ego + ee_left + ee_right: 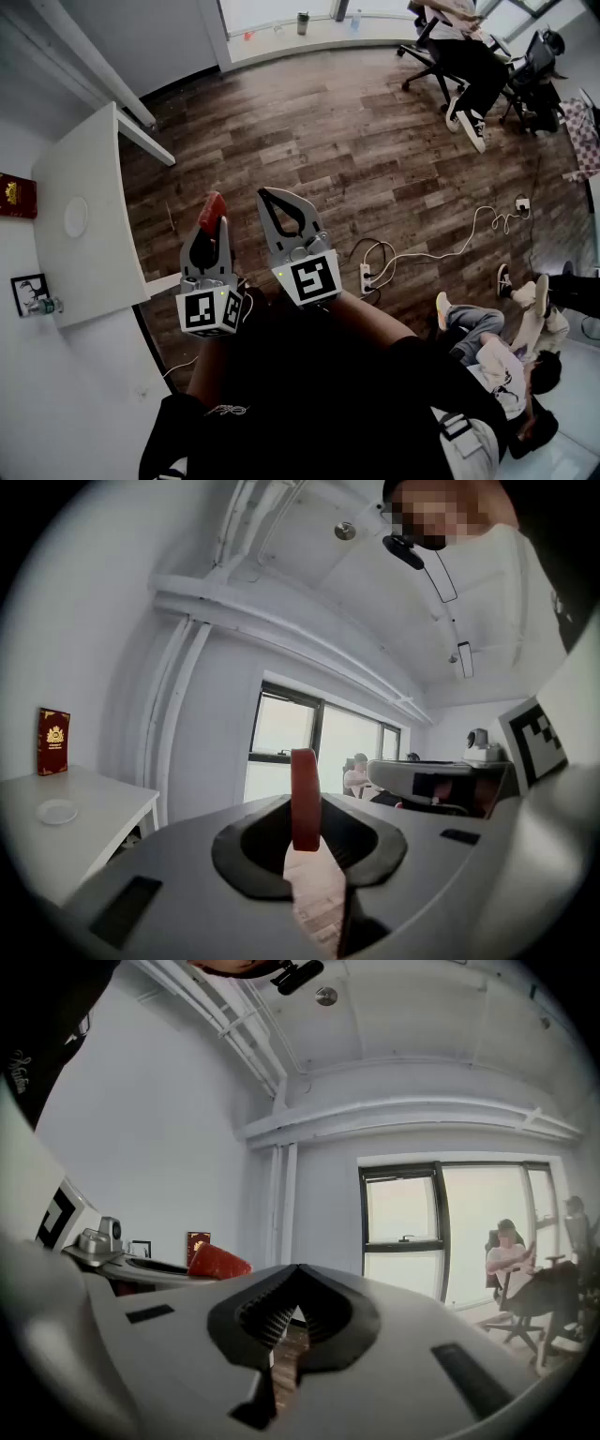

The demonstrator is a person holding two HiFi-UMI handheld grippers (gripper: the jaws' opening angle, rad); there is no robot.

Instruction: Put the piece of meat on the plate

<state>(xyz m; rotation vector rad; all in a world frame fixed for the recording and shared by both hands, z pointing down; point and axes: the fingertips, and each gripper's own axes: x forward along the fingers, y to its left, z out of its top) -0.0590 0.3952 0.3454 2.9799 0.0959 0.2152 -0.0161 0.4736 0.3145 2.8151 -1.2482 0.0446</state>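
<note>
A red book (17,195) is being kept on the white counter (103,272); a power strip (367,277) is being left on the wooden floor (309,131).

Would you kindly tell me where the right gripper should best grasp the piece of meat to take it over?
Probably its free end: the piece of meat is a thin slab sticking out past the left gripper, which pinches its flat faces. Open the right gripper and come from beyond those tips, across the faces.

Dark wood floor (309,141), white table (84,225), bright windows (319,752).
</note>
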